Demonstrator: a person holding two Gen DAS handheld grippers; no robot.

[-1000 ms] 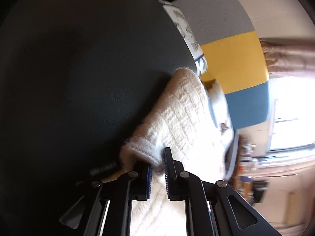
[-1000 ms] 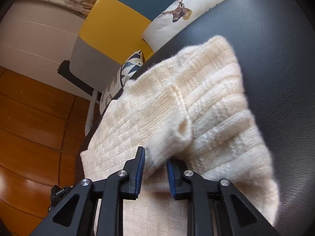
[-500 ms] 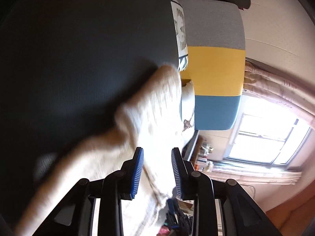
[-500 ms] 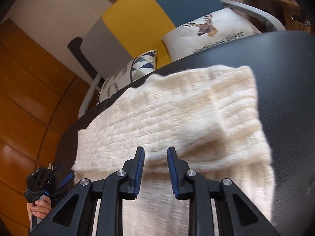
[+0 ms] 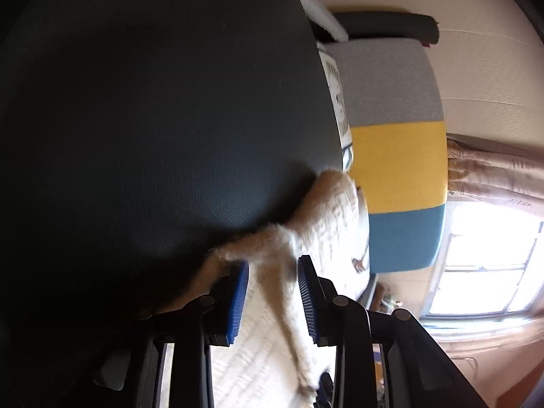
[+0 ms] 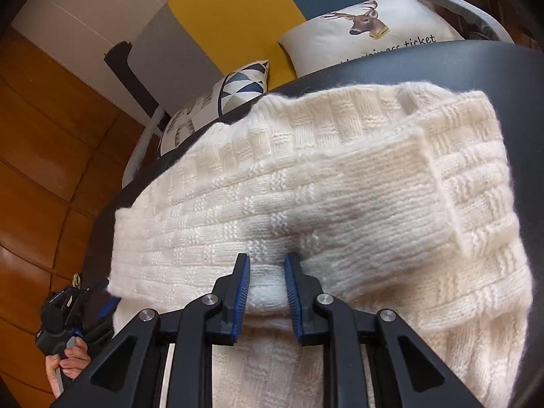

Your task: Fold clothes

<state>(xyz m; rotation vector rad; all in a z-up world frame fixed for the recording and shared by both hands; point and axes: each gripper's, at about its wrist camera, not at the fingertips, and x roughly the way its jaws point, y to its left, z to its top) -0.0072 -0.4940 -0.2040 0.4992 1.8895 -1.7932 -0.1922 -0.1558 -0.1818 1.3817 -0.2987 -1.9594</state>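
Right claw (image 6: pixel 267 268) and left claw (image 5: pixel 273 270) gape over one sweater (image 6: pixel 306 187).

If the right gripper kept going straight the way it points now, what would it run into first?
Most likely the cream knit sweater: the right gripper has its open jaws already at the folded edge, with the fabric bulging between them. Depth is unclear, but nothing else intervenes.

Bare dark tabletop (image 5: pixel 153 119) lies open beside the sweater (image 6: pixel 306 187).

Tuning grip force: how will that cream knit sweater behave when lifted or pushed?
The cream knit sweater will likely flop: it already lies in soft folds. Its thick, fuzzy knit probably grips rather than slides on the black leather-look surface. Pushed, it would likely bunch up.
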